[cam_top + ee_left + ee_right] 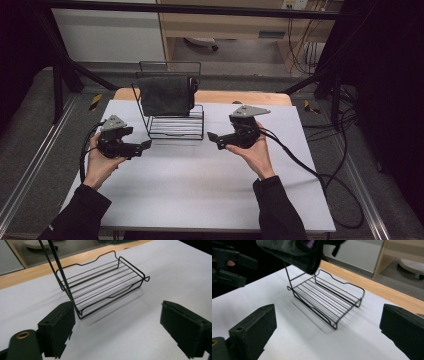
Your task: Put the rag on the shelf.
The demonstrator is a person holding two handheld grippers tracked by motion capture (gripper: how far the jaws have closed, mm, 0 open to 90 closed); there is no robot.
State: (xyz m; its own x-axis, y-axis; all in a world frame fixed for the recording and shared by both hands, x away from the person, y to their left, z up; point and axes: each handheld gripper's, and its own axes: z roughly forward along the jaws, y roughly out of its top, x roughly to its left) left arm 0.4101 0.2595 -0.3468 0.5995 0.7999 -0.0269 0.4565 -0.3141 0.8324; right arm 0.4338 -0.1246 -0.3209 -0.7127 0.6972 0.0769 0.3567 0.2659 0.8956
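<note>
On the left I see my left gripper (142,146) held low above the white table (200,190), just beside the left side of the wire rack (175,125). Its jaws stand wide apart and nothing is between them; in the left gripper view the two black pads frame only the bare table and the flat wire shelf of the rack (105,287). I judge it is kept near but apart from the rack so that it does not push the light frame.

In the middle stands the rack, at the far part of the table, near the wooden edge (250,97). The dark grey towel (166,95) hangs folded over the upper bar of the rack, and its lower edge stays above the shelf, not touching it as far as I can tell. I think it is draped there so that it can hang freely and the rack carries its weight. In the right gripper view the towel (294,252) hangs at the top of the picture, over the shelf.

On the right, my right gripper (214,138) points toward the rack from the right side, also near and not touching. Its jaws are wide too, and they hold nothing; between them I see only the table and the wire shelf.

Because both grippers are empty and the towel rests on the bar, I judge the hanging work is finished or nearly so.
</note>
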